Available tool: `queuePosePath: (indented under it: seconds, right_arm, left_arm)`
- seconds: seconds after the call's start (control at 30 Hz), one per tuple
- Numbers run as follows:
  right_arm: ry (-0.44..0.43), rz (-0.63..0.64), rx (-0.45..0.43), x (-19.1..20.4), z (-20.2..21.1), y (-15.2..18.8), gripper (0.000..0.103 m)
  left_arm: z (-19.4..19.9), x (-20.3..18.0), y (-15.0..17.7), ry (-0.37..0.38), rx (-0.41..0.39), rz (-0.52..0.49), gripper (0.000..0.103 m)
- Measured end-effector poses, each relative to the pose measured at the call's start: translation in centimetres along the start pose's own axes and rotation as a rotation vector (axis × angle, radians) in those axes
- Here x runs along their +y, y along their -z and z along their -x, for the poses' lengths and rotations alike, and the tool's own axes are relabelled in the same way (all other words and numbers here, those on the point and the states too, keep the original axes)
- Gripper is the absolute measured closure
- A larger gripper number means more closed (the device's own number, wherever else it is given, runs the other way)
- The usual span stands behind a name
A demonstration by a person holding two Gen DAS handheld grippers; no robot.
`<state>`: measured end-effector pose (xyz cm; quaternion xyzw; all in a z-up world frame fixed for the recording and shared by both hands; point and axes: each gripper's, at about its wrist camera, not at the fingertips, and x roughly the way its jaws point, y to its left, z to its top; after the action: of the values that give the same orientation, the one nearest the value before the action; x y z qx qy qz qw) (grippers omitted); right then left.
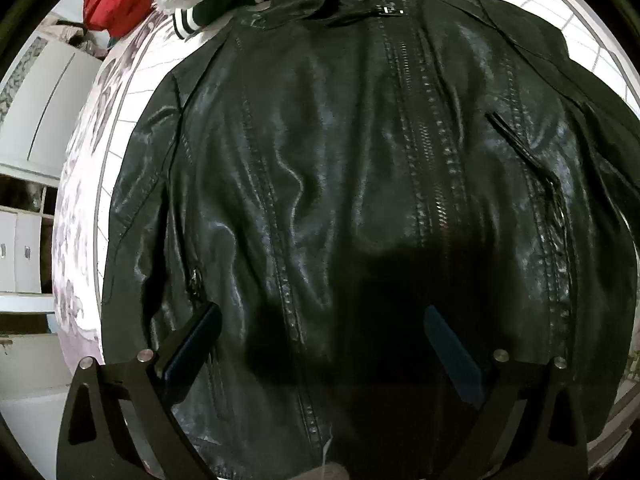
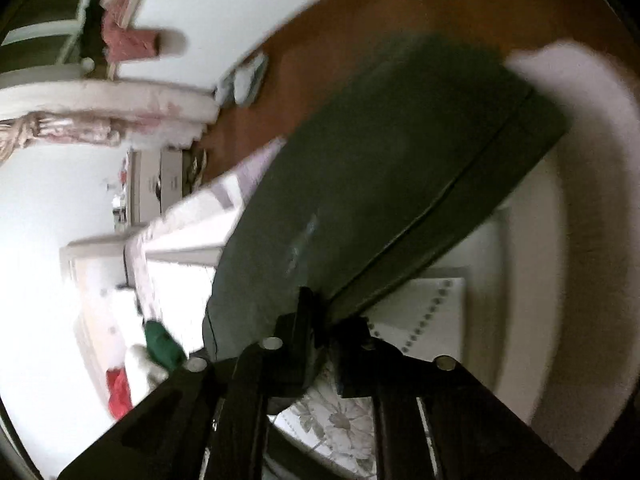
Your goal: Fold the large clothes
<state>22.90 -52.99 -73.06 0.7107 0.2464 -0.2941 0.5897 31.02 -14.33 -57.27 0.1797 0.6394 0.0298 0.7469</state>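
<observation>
Black leather jacket [image 1: 340,184] lies flat on the bed [image 1: 120,92], zipper up, straight ahead of the left gripper [image 1: 320,320], fingers spread wide above it. Right gripper [image 2: 320,328] pinches a dark sleeve [image 2: 392,168] (blurry), lifted in front of it.

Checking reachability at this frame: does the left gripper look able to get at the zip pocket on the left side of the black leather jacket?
Probably yes. The left gripper hangs open over the jacket, and the zip pocket lies uncovered just past its left finger.

A home bedroom: floral bedsheet [image 1: 76,216], white cabinets [image 1: 24,256].
</observation>
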Motion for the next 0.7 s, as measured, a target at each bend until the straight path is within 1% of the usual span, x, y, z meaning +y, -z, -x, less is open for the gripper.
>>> queuePosePath:
  seconds: [0.03, 0.07, 0.1, 0.13, 0.17, 0.2, 0.23, 0.27, 0.3, 0.33, 0.37, 0.4, 0.43, 0.47, 0.5, 0.53, 0.57, 0.63, 0.7]
  right_arm:
    - [-0.038, -0.012, 0.020, -0.7, 0.3, -0.9, 0.067]
    - [-0.085, -0.027, 0.035, -0.8, 0.2, -1.5, 0.067]
    - [-0.107, -0.043, 0.040, -0.5, -0.5, -1.5, 0.068]
    - [-0.121, -0.050, 0.029, -0.1, -0.6, -1.8, 0.084]
    - [-0.100, -0.038, -0.023, 0.7, -0.3, -1.8, 0.093]
    - [-0.080, -0.021, -0.060, 0.5, 1.1, -2.5, 0.095]
    - [-0.073, 0.008, -0.101, 1.3, 1.9, -2.7, 0.097]
    - [-0.070, 0.048, -0.121, 2.3, 2.3, -2.9, 0.097]
    - [-0.070, 0.083, -0.119, 2.6, 2.7, -3.1, 0.097]
    - [-0.066, 0.112, -0.105, 2.8, 2.7, -3.4, 0.095]
    - [-0.054, 0.122, -0.057, 2.7, 1.6, -3.6, 0.091]
    - [-0.026, 0.103, 0.001, 2.1, 0.5, -4.0, 0.067]
    - [-0.043, 0.071, 0.045, 1.6, -0.6, -4.6, 0.059]
    - [-0.091, 0.048, 0.049, 1.3, -1.1, -4.9, 0.059]
    - [-0.132, 0.030, 0.032, 1.1, -1.5, -5.0, 0.062]
    - [-0.138, 0.021, 0.025, 1.1, -1.7, -5.1, 0.083]
    - [-0.118, 0.017, 0.012, 0.5, -1.3, -5.3, 0.095]
    - [-0.051, 0.057, -0.057, 2.1, -0.4, -4.6, 0.098]
    - [-0.015, 0.138, -0.116, 5.2, 1.0, -3.4, 0.098]
  left_arm:
    - [-0.2, 0.2, -0.2, 0.003, 0.003, 0.009, 0.000]
    - [-0.3, 0.3, -0.2, 0.005, 0.004, 0.013, 0.000]
    - [-0.4, 0.4, -0.3, 0.007, 0.005, 0.019, 0.000]
    - [-0.5, 0.5, -0.4, 0.010, 0.006, 0.025, 0.000]
    - [-0.5, 0.6, -0.5, 0.013, 0.007, 0.028, 0.000]
    - [-0.6, 0.8, -0.7, 0.016, 0.006, 0.032, 0.000]
    - [-0.6, 0.9, -0.8, 0.020, 0.003, 0.036, 0.000]
    - [-0.6, 1.0, -0.8, 0.024, 0.001, 0.038, 0.000]
    - [-0.6, 1.0, -0.9, 0.028, -0.001, 0.041, 0.000]
    - [-0.7, 1.1, -1.1, 0.032, -0.001, 0.045, 0.000]
    - [-0.9, 1.1, -1.2, 0.035, 0.001, 0.048, 0.000]
    - [-1.0, 1.1, -1.3, 0.039, 0.004, 0.053, 0.000]
    - [-1.2, 1.0, -1.5, 0.044, 0.009, 0.059, 0.000]
    - [-1.4, 1.0, -1.6, 0.048, 0.010, 0.065, 0.000]
    - [-1.6, 1.0, -1.8, 0.050, 0.010, 0.070, 0.000]
    - [-1.8, 0.9, -2.1, 0.052, 0.012, 0.073, 0.000]
    - [-1.9, 0.8, -2.2, 0.054, 0.013, 0.075, 0.000]
    - [-2.3, 0.7, -2.6, 0.055, 0.011, 0.076, 0.000]
    - [-2.6, 0.7, -2.7, 0.058, 0.010, 0.072, 0.000]
